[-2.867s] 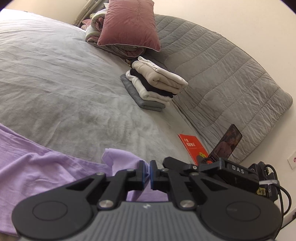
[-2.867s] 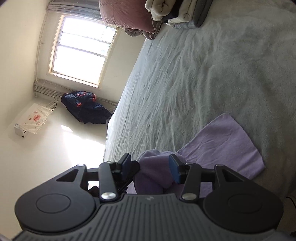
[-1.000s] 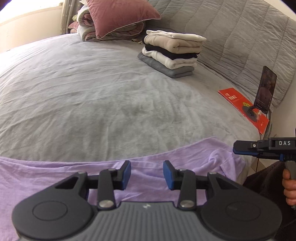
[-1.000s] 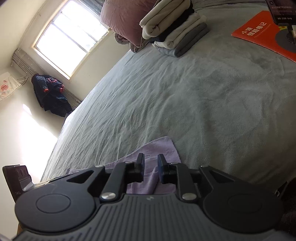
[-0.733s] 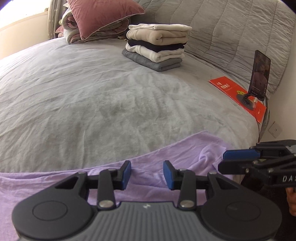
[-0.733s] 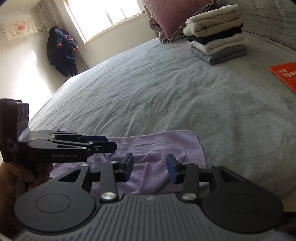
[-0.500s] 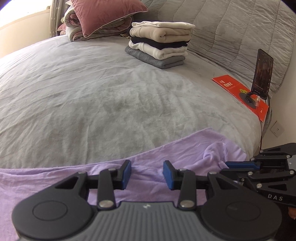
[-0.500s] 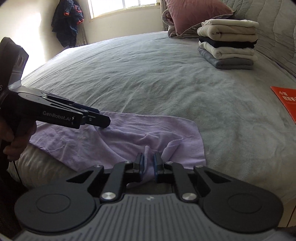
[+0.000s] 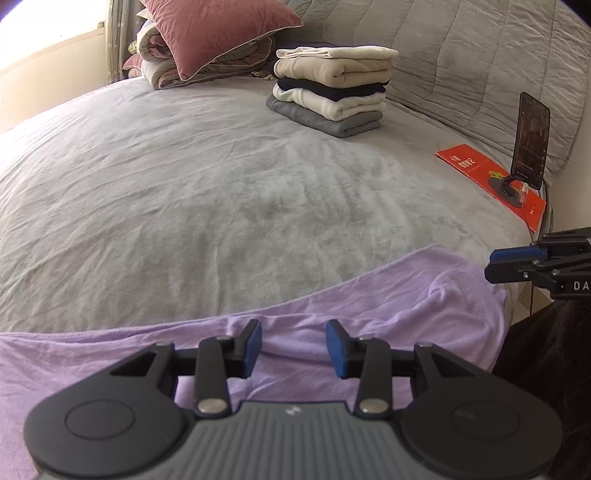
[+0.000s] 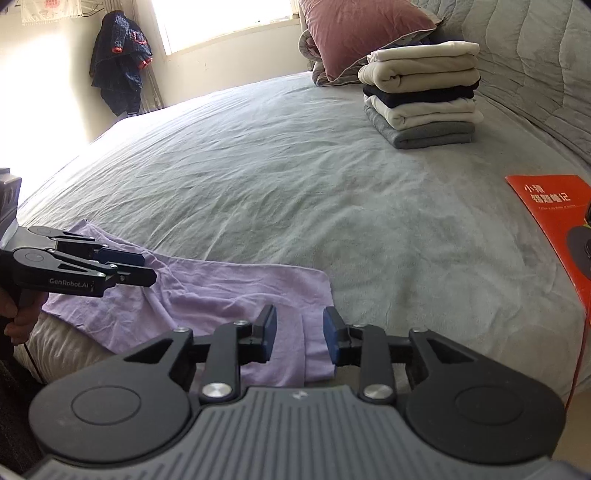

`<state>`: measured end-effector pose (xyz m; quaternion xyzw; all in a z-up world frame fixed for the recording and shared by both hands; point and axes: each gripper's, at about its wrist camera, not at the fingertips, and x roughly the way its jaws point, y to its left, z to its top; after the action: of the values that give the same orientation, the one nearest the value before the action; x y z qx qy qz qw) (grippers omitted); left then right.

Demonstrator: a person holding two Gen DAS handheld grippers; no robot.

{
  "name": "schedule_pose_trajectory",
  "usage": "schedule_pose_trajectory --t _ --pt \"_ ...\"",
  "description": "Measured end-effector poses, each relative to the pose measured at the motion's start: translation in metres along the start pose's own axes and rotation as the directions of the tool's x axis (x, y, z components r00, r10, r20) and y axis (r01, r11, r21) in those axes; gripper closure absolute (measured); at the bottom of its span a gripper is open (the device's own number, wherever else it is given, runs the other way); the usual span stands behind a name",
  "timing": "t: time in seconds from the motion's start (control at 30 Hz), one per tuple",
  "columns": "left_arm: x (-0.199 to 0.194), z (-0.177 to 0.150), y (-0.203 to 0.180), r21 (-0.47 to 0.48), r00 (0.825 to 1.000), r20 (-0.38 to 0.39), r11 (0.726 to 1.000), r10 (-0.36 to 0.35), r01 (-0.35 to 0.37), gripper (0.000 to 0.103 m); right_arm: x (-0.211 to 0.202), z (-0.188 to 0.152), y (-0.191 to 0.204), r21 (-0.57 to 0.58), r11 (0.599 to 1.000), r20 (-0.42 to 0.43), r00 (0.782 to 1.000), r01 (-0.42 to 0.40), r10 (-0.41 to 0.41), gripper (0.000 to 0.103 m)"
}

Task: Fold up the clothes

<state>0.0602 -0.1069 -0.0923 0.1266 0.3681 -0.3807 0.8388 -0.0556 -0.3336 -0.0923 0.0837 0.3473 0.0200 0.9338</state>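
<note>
A lilac garment (image 9: 369,306) (image 10: 207,302) lies rumpled along the near edge of the grey bed (image 9: 221,192) (image 10: 332,206). My left gripper (image 9: 294,347) hovers open just above the cloth, nothing between its fingers. In the right wrist view my right gripper (image 10: 300,332) is open over the garment's right end, with a fold of cloth lying below the gap. The left gripper (image 10: 140,267) shows there at the left, over the garment's other end. The right gripper (image 9: 495,264) pokes in at the right edge of the left wrist view, beside the garment's corner.
A stack of folded clothes (image 9: 332,96) (image 10: 421,96) sits at the back of the bed by a maroon pillow (image 9: 218,33) (image 10: 354,29). A red booklet (image 9: 491,177) (image 10: 550,214) with a phone on a stand (image 9: 530,136) lies at the right edge. A dark jacket (image 10: 120,62) hangs by the window.
My right gripper was shut on a fold of the garment half a second ago; it has now opened and let go. The left gripper stays open over the cloth.
</note>
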Motion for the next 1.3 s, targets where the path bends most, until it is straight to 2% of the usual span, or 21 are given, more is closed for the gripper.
schedule_pose_trajectory --t 0.13,0.3,0.33,0.43,0.5,0.53,0.57,0.6,0.77,0.9,1.0,1.13,1.3 --pt "0.001 0.005 -0.001 0.048 1.000 0.003 0.999 -0.012 0.012 0.064 0.021 0.008 0.002 -0.058 0.998 -0.019 0.999 -0.034 0.033 0.069" --pt "0.009 0.010 -0.019 0.187 0.998 -0.004 0.980 -0.064 0.064 0.064 0.033 0.002 0.012 -0.154 0.988 -0.029 1.000 -0.008 0.004 0.069" --pt "0.011 0.010 -0.023 0.216 0.998 -0.018 0.974 -0.067 0.069 0.064 0.031 0.000 0.014 -0.171 0.985 -0.021 1.000 -0.001 -0.003 0.073" --pt "0.016 0.006 -0.031 0.287 0.998 -0.048 0.956 -0.046 0.058 0.064 0.027 -0.005 0.021 -0.221 0.975 0.003 1.000 0.020 -0.020 0.097" --pt "0.017 0.003 -0.035 0.317 0.998 -0.054 0.947 -0.035 0.051 0.068 0.025 -0.008 0.026 -0.254 0.967 0.020 0.999 0.035 -0.031 0.100" --pt "0.016 0.002 -0.035 0.315 0.998 -0.051 0.948 -0.037 0.052 0.080 0.023 -0.010 0.028 -0.271 0.962 0.028 0.999 0.042 -0.036 0.101" --pt "0.015 0.002 -0.034 0.307 0.998 -0.050 0.950 -0.045 0.059 0.099 0.021 -0.011 0.029 -0.277 0.960 0.039 0.998 0.048 -0.038 0.101" --pt "0.014 0.001 -0.034 0.306 0.998 -0.041 0.950 -0.045 0.056 0.101 0.017 -0.012 0.030 -0.272 0.961 0.055 0.998 0.050 -0.036 0.101" --pt "0.001 -0.002 -0.036 0.292 0.999 0.028 0.956 -0.036 0.026 0.101 -0.002 -0.012 0.033 -0.262 0.962 0.121 0.992 0.077 -0.047 0.102" --pt "-0.010 0.004 -0.034 0.239 0.995 0.092 0.971 -0.044 0.021 0.101 -0.017 -0.007 0.035 -0.266 0.958 0.170 0.983 0.108 -0.063 0.102" --pt "-0.006 0.010 -0.035 0.226 0.993 0.112 0.974 -0.022 -0.004 0.101 -0.016 0.001 0.034 -0.267 0.955 0.177 0.981 0.126 -0.080 0.102" --pt "0.016 0.012 -0.038 0.216 0.997 0.077 0.976 0.018 -0.034 0.100 0.010 0.008 0.024 -0.246 0.960 0.119 0.987 0.135 -0.109 0.102" --pt "0.032 0.008 -0.042 0.206 0.997 0.045 0.976 0.066 -0.074 0.092 0.043 0.003 -0.002 -0.127 0.983 0.047 0.991 0.133 -0.128 0.102"
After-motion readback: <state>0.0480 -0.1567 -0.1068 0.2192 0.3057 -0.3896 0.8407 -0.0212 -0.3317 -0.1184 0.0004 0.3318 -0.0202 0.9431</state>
